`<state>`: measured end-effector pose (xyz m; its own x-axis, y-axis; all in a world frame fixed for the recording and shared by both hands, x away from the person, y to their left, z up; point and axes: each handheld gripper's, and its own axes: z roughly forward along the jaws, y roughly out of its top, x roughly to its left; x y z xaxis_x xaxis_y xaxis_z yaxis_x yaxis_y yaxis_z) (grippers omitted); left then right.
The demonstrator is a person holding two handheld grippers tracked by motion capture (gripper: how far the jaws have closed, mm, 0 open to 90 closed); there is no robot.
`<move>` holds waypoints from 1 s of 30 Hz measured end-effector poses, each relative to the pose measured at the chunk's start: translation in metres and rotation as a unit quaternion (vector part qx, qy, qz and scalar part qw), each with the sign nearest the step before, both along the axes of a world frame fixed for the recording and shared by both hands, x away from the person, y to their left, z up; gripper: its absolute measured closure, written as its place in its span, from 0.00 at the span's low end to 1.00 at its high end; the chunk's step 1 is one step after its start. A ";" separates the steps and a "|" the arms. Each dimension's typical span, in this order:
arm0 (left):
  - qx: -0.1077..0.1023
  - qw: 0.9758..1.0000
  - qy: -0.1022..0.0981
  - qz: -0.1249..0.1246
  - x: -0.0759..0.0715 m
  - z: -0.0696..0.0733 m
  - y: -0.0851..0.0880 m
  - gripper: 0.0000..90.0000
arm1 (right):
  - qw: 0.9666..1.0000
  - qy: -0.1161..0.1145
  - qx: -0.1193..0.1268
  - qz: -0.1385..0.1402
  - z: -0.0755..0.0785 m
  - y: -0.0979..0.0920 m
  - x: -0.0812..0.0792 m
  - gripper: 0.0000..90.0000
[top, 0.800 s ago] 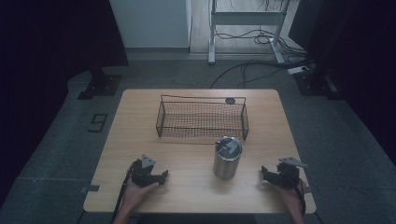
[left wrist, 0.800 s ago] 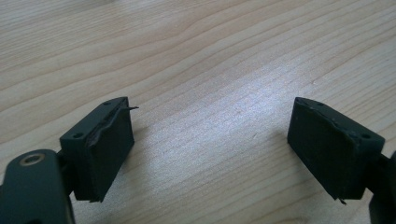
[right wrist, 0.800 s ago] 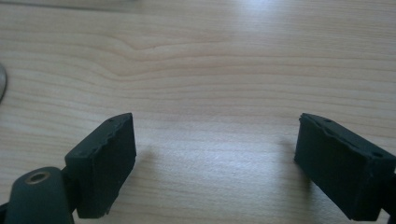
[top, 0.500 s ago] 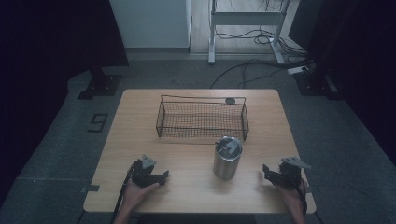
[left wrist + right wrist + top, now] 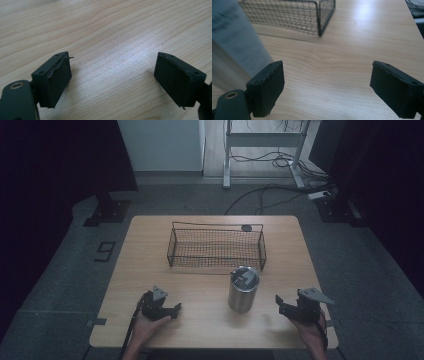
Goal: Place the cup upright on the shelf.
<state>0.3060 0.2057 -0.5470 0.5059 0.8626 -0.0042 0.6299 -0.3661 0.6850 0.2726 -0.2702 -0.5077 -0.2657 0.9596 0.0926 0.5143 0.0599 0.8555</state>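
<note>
High view: a pale wooden table (image 5: 150, 250), rectangular with rounded corners and a fine straight grain, stands on a speckled grey floor. Toward its far side sits a long black wire basket (image 5: 216, 247) of thin mesh with a heavier rim wire; nothing can be seen lying inside it (the table's wood shows through the mesh). A small dark round disc (image 5: 246, 227) lies on the table just beyond the basket's far right corner. Nearer the person, just in front of the basket's right end, stands a brushed-metal tumbler (image 5: 243, 289), cylindrical and upright, capped with a dark lid, so its contents are hidden. The left gripper (image 5: 172, 310), black with a grey three-cornered plate on top, rests low over the near left of the table, well apart from the tumbler; in the left gripper view its jaws stand wide apart over bare wood with nothing between them. The right gripper (image 5: 280, 304) sits near the tumbler's right side without touching it; in the right gripper view its flat, matte pads (image 5: 268, 87) stand apart, gripping nothing, the tumbler (image 5: 234, 50) blurred beside the left pad.
</note>
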 end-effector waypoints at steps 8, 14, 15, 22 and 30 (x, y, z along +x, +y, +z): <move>0.000 1.000 0.000 0.000 0.000 0.000 0.000 0.16 | 0.999 -0.019 0.012 0.026 0.018 0.010 -0.011 0.09; 0.000 1.000 0.000 0.000 0.000 0.000 0.000 0.15 | 0.998 -0.025 0.027 0.056 0.031 0.020 -0.019 0.05; 0.000 1.000 0.000 0.000 0.000 0.000 0.000 0.15 | 0.997 -0.026 0.031 0.061 0.033 0.021 -0.020 0.05; 0.000 1.000 0.001 0.000 0.000 0.000 0.000 0.15 | 0.995 -0.032 0.037 0.092 0.039 0.036 -0.023 0.00; 0.000 1.000 0.000 0.000 0.000 0.000 0.000 0.15 | 0.992 -0.039 0.029 0.115 0.043 0.056 -0.019 0.00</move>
